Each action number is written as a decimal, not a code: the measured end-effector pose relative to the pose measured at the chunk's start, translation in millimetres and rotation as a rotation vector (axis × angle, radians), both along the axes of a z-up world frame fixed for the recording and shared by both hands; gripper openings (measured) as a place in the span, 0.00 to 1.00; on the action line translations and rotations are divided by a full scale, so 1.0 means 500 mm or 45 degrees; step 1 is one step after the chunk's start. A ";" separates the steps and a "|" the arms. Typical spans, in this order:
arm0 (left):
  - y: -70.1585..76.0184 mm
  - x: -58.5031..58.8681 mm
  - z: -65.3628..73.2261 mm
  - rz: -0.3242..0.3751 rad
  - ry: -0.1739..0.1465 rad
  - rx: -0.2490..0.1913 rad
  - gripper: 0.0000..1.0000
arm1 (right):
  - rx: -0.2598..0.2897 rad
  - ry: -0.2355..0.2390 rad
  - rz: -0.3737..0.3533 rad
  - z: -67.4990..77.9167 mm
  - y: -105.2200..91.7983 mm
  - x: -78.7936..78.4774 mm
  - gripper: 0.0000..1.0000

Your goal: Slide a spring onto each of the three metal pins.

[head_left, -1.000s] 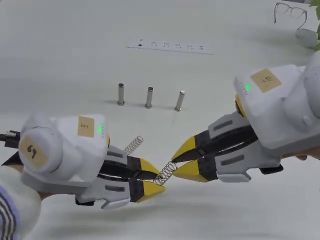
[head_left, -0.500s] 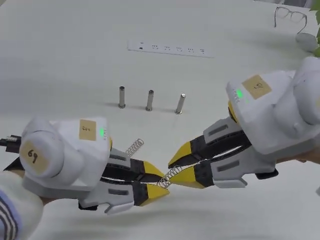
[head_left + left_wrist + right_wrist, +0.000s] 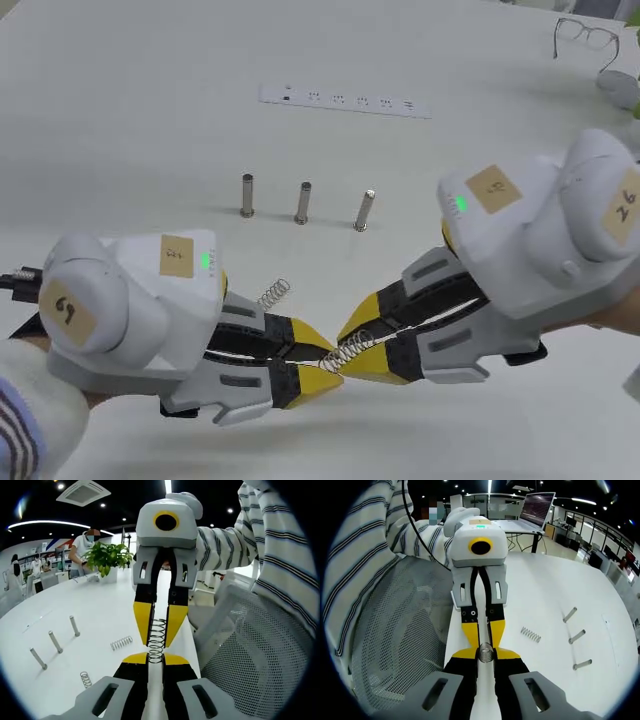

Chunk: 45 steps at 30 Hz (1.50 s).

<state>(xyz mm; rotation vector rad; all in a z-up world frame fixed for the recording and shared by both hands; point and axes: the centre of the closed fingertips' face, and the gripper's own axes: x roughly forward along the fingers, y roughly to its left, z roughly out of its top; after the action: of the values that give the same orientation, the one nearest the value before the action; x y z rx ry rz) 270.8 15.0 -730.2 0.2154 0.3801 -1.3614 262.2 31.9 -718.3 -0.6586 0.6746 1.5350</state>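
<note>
A small steel spring [image 3: 347, 351] hangs in the air between my two grippers. My left gripper [image 3: 322, 364] is shut on one end of it, and that end sits between its yellow tips [image 3: 155, 658]. My right gripper [image 3: 346, 338] faces it from the right, and its jaws are shut on the other end, which I see end-on [image 3: 486, 653]. Three upright metal pins [image 3: 247, 195] [image 3: 303, 203] [image 3: 365, 211] stand bare in a row farther back. A second spring [image 3: 272, 294] lies on the table just behind the left gripper. A third spring [image 3: 86, 679] lies near it.
A white power strip [image 3: 345, 100] lies flat beyond the pins. A pair of glasses [image 3: 585, 35] rests at the far right corner. A potted plant [image 3: 105, 560] stands on the table's far end. A mesh chair [image 3: 245, 650] is beside the table edge.
My right gripper's jaws, wide apart one second ago, have narrowed onto the spring held by my left gripper. Both grippers stayed almost in place.
</note>
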 end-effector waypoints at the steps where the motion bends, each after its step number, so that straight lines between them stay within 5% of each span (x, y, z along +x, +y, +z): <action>1: 0.001 0.001 0.000 0.004 0.000 0.001 0.01 | 0.001 0.000 0.001 0.000 0.001 0.000 0.09; 16: 0.016 0.010 0.007 0.042 -0.009 0.011 0.01 | -0.040 0.005 0.022 0.005 0.015 0.009 0.08; 20: 0.019 0.014 0.005 0.071 0.028 0.004 0.01 | -0.057 0.004 0.028 0.004 0.019 0.011 0.08; 33: 0.024 0.016 0.000 0.093 0.061 0.009 0.03 | -0.080 0.003 0.022 -0.001 0.019 0.014 0.08; 45: 0.059 0.023 -0.005 0.152 0.118 0.034 0.17 | -0.067 -0.013 -0.021 0.004 0.014 0.030 0.08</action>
<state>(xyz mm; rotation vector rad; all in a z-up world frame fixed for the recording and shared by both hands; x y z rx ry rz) 282.2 44.4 -732.7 0.1493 0.4816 -1.2524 277.1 38.9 -716.3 -0.6987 0.7130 1.5019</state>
